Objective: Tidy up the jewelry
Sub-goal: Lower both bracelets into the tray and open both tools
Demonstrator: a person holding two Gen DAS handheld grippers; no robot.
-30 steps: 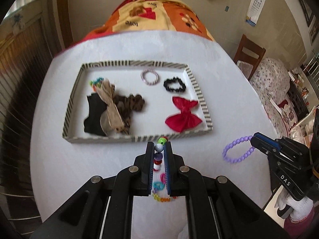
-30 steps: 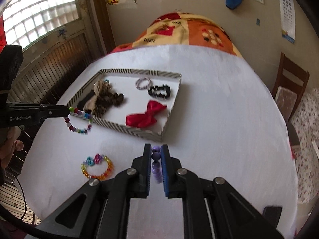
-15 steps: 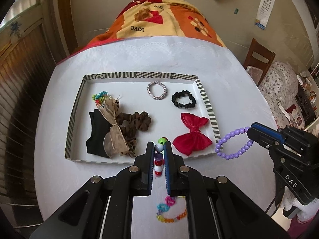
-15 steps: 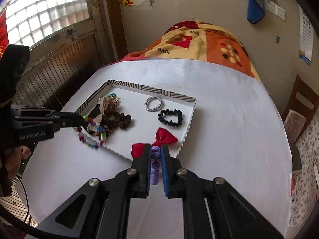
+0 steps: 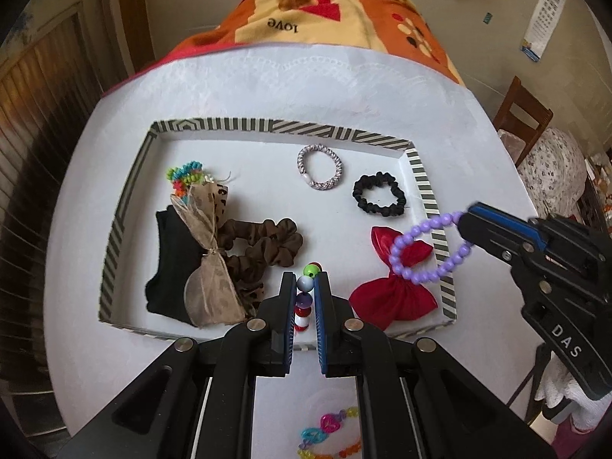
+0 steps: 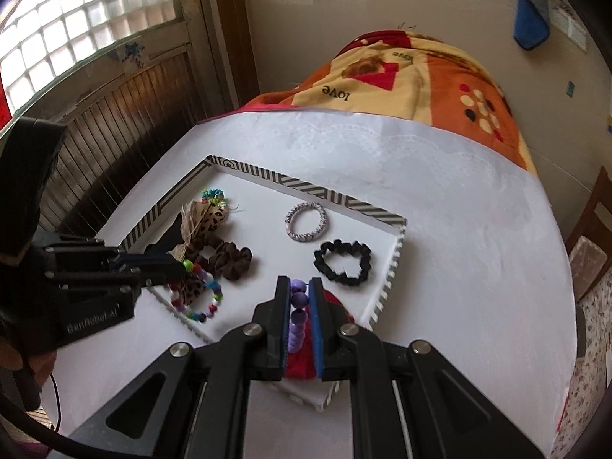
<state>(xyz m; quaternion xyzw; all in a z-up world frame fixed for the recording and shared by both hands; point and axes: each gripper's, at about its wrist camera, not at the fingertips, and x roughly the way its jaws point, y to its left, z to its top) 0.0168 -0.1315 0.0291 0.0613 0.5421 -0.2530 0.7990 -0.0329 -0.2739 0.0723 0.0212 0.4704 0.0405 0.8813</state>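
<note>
Left gripper (image 5: 305, 298) gripping multicoloured bead bracelet (image 6: 199, 294) over tray's (image 5: 267, 127) near edge, jaws clamped — right gripper (image 6: 299, 298) pinching purple bead bracelet (image 5: 428, 252) above right edge.

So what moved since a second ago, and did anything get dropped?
Both hand-held grippers moved in over the striped tray. The right one carried the purple bead bracelet from beside the tray to above the red bow; the left one brought the colourful bead bracelet over the tray. Nothing was dropped. The things in the tray stayed put.
</note>
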